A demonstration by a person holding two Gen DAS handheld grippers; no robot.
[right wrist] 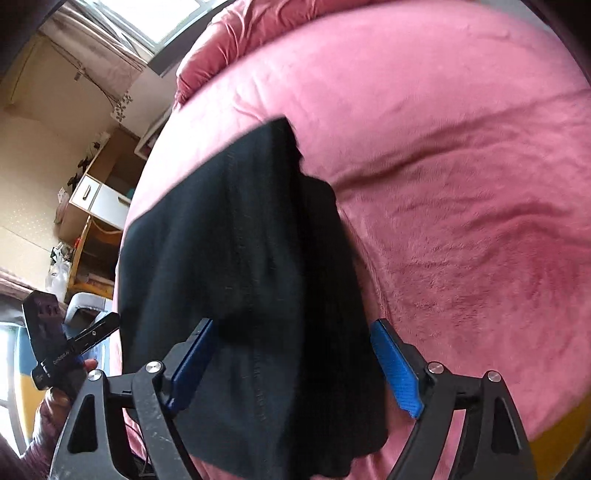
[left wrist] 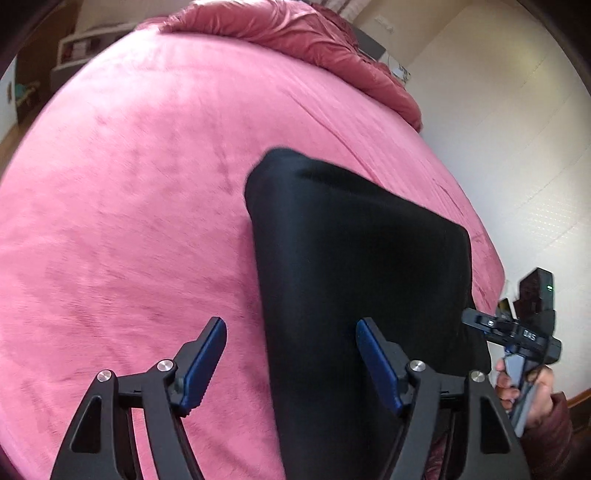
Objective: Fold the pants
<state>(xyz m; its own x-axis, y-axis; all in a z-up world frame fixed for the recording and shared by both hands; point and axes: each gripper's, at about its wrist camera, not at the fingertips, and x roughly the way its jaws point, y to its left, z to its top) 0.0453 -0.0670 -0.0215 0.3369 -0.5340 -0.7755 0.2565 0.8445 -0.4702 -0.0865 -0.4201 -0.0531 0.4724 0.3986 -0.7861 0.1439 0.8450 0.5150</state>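
The left tool [left wrist: 291, 363] stands spread, its blue pads clear of the cloth: the inner pad sits over the black pants [left wrist: 354, 266], the outer one over bare pink cover. The right tool [right wrist: 291, 363] is spread too, with the near end of the pants [right wrist: 251, 258] lying between its fingers but not pinched; neither pad presses the fabric.

From both tools the pants run forward and away, a long dark strip lying flat on the bed [left wrist: 129, 184]. Their long axis follows the line each tool points along, with the near end hanging toward the bed's edge and the far end well up the cover, short of the bunched quilt [left wrist: 295, 33] at the head.

The two tools sit side by side at the same near end; in the left view the right hand [left wrist: 524, 387] shows just off the strip's right edge. Neither is nearer the far end, so the next fold, as I judge it, turns on carrying one end along that axis onto the other. The right tool straddles the strip more squarely; the left sits off toward its left edge.
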